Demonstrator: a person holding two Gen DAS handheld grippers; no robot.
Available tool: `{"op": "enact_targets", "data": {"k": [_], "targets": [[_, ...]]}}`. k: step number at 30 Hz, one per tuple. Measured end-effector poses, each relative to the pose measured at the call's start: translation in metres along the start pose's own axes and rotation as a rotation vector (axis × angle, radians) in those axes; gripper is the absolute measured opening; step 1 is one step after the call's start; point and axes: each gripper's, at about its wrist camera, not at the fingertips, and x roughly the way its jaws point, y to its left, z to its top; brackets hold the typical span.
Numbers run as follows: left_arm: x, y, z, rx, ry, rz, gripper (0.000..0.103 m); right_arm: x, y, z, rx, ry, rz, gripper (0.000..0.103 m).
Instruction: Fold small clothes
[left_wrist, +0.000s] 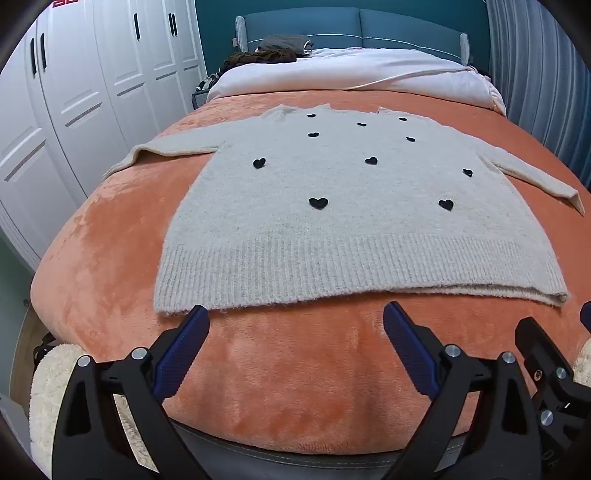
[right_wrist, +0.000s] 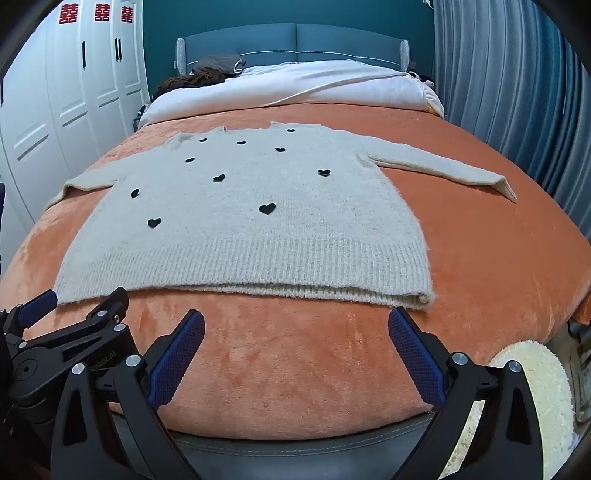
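Both grippers, left (left_wrist: 295, 317) and right (right_wrist: 295, 325), hung spread and empty below the sweater (left_wrist: 332, 206); best pinch a sleeve near its cuff first

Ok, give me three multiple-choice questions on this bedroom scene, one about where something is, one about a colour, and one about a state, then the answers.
1. Where does the sweater lie?
A. Flat on the orange blanket
B. Hung on the wardrobe
C. On the white duvet

2. What colour are the small hearts on the sweater?
A. Red
B. Black
C. White

3. How do the left tongs and right tongs stand?
A. Both shut on the hem
B. Left shut on a sleeve, right open
C. Both open, holding nothing

Answers:
1. A, since the sweater is spread out on the blanket with both sleeves out to the sides.
2. B, since the hearts show dark black against the pale grey knit.
3. C, since each pair's blue pads stand wide apart, short of the hem.
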Motion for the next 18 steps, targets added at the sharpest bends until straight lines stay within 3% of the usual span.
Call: {"op": "enact_targets", "data": {"k": [18], "targets": [[-0.0028, -0.0032, -0.0017, 0.003, -0.001, 0.001, 0.092, -0.0049, -0.002, -0.0006, -0.006, 0.0, -0.01, 0.098]]}}
